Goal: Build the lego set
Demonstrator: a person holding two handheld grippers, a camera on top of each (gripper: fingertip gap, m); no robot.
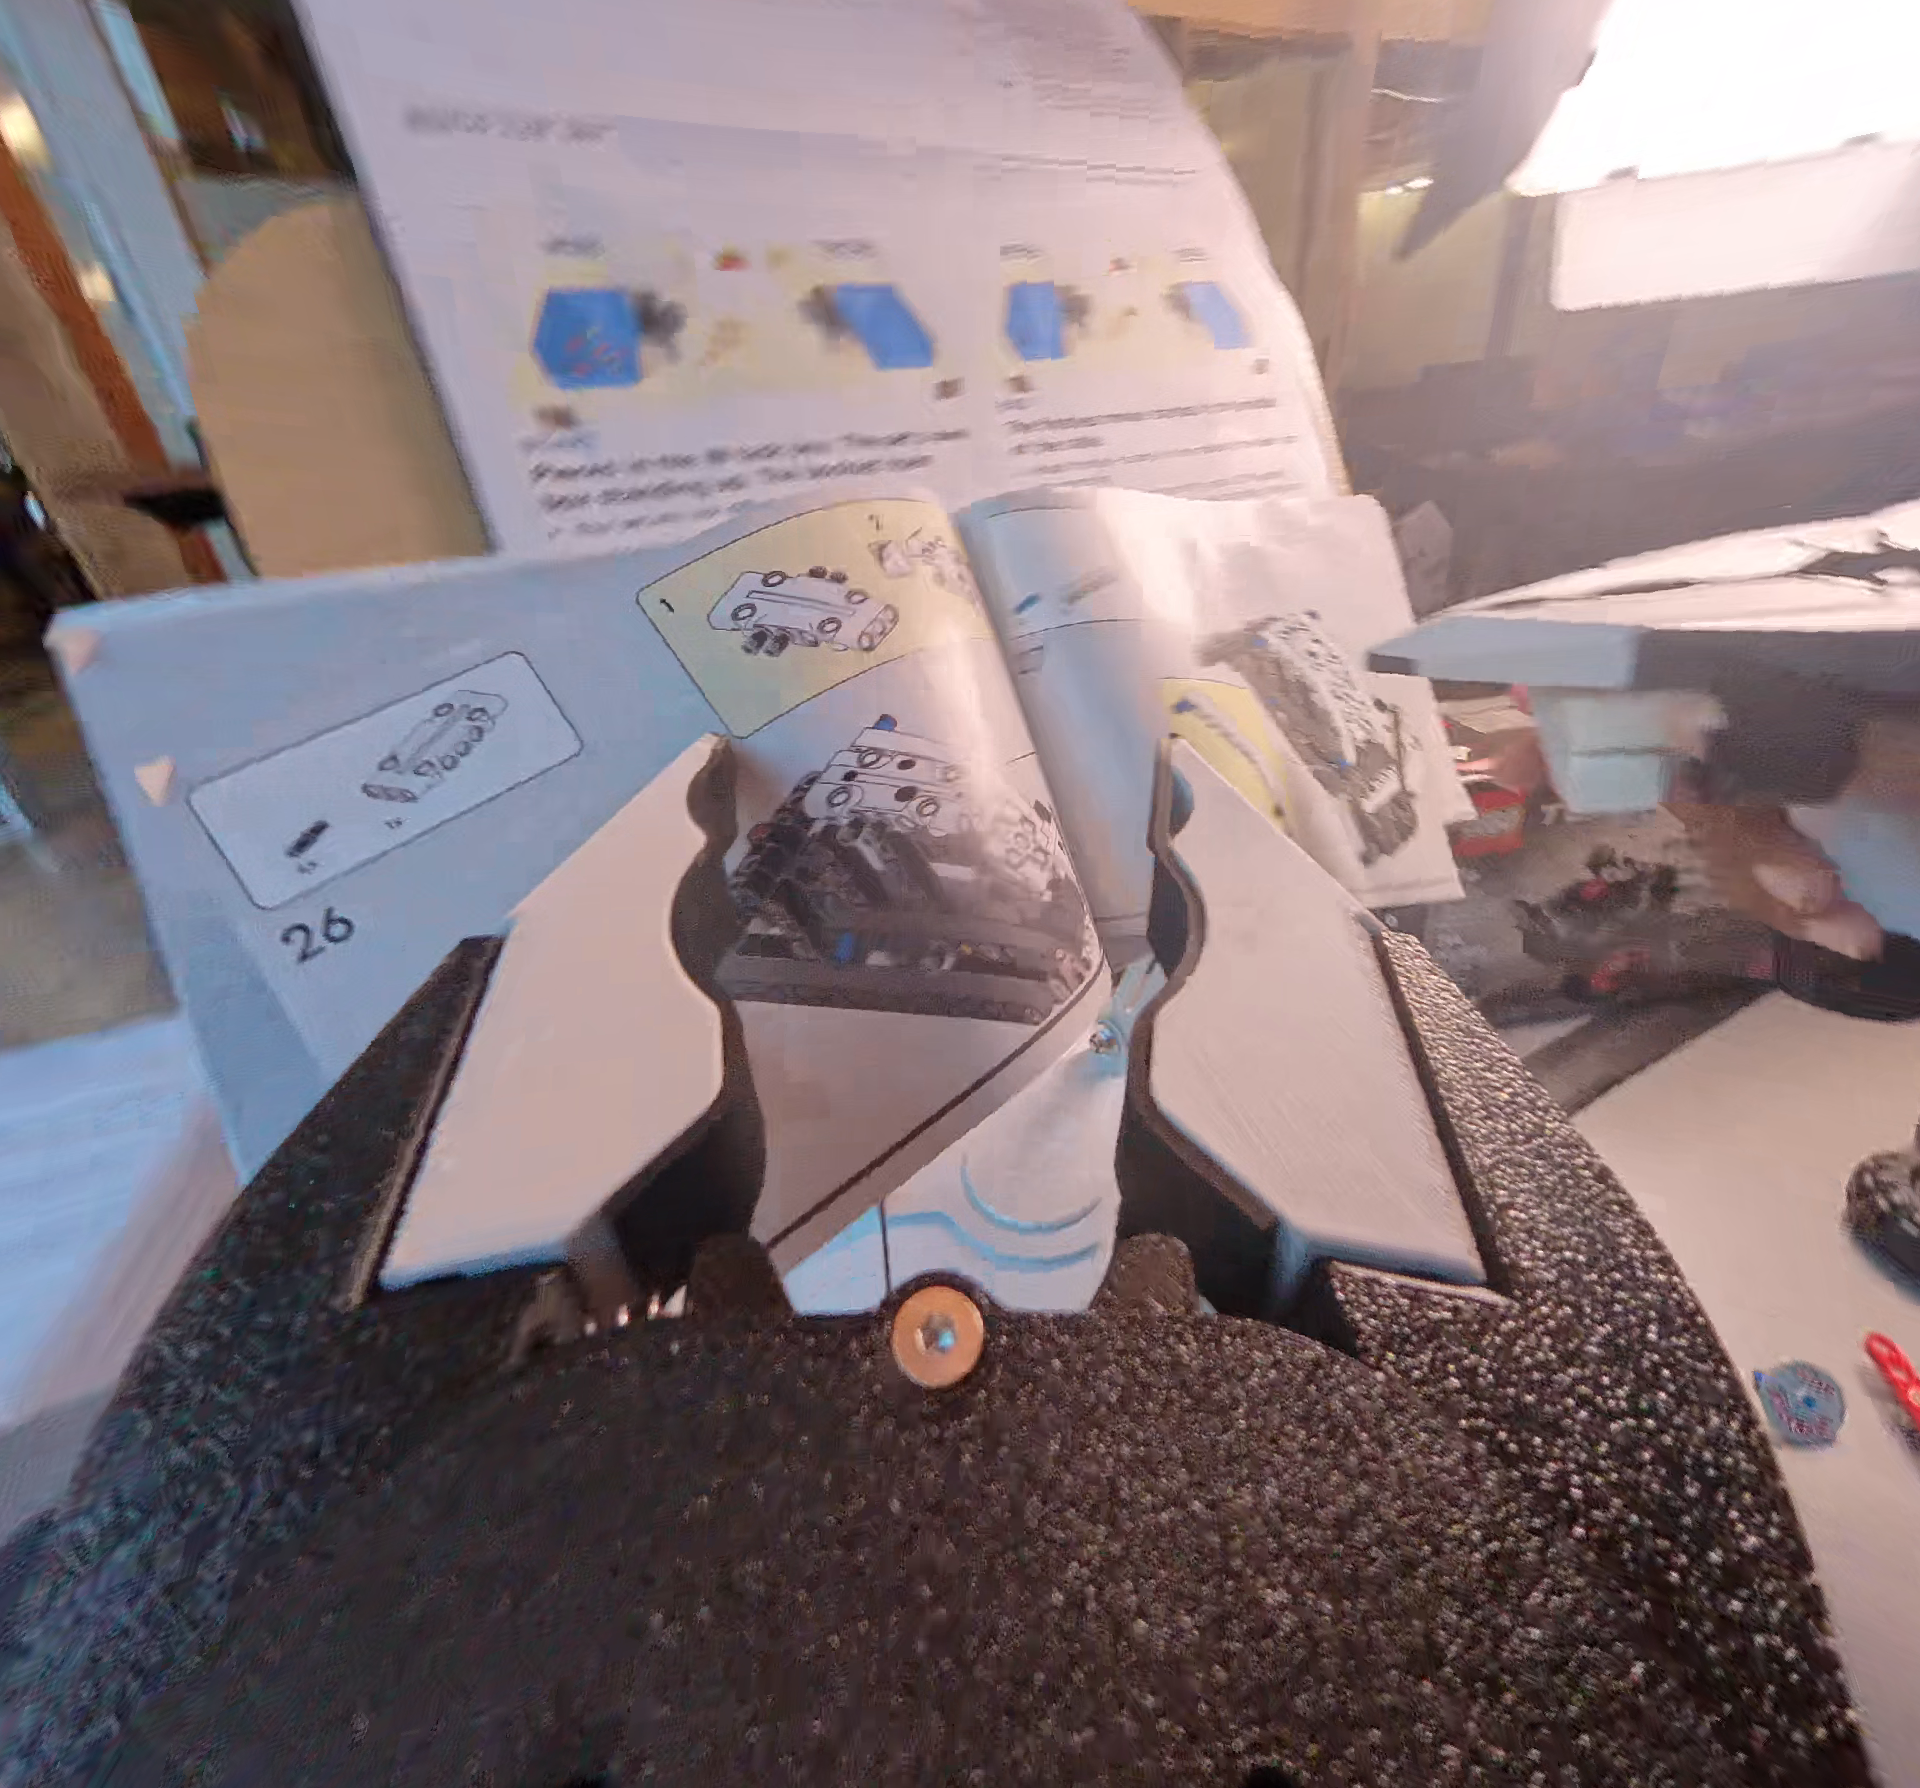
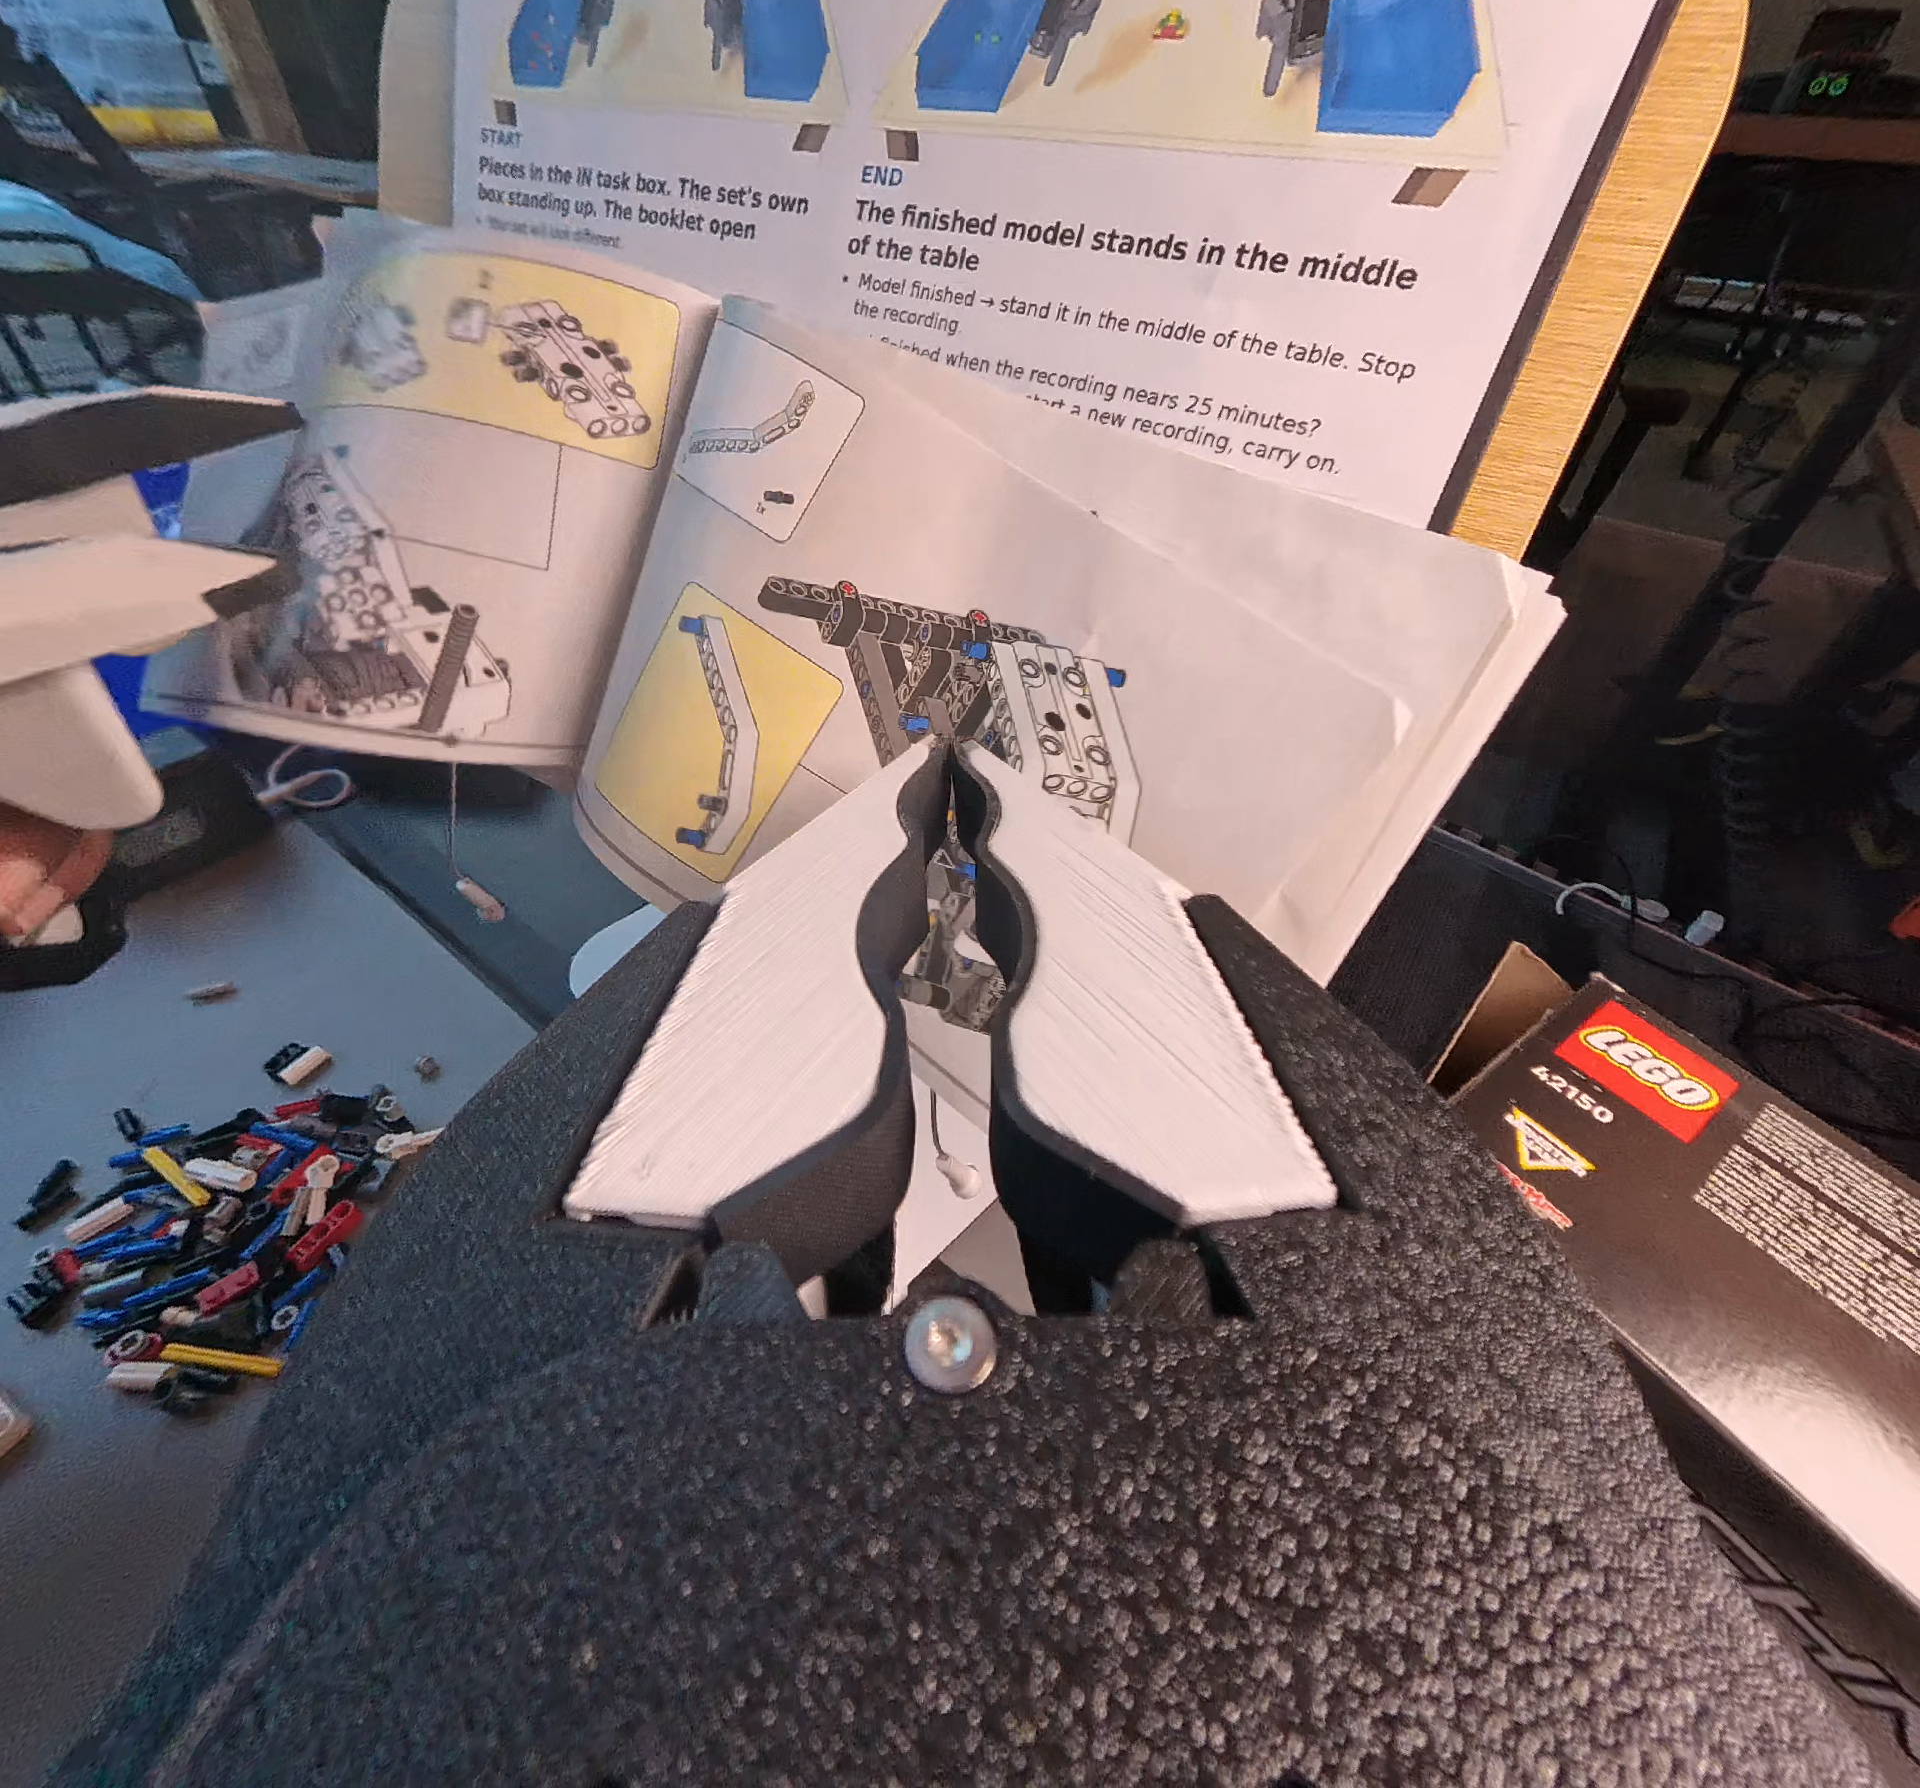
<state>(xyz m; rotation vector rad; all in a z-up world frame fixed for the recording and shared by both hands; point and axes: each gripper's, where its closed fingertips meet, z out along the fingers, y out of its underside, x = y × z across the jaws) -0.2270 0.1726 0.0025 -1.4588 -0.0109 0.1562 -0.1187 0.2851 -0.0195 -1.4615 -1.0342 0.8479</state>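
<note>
The building booklet stands open and leans on a printed sheet; it also shows in the left wrist view, blurred. My left gripper is open, its fingers wide apart with a curling left page between them and no pad pressing on it. It shows at the left edge of the right wrist view, open by that page. My right gripper is shut, its tips together in front of the right page. I cannot tell whether they touch the paper. It reaches the booklet's right side in the left wrist view.
A large printed sheet on a wooden board stands behind the booklet. A pile of small loose pieces lies on the grey table at the left. The set's black box lies at the right. A dark, partly built model sits farther right.
</note>
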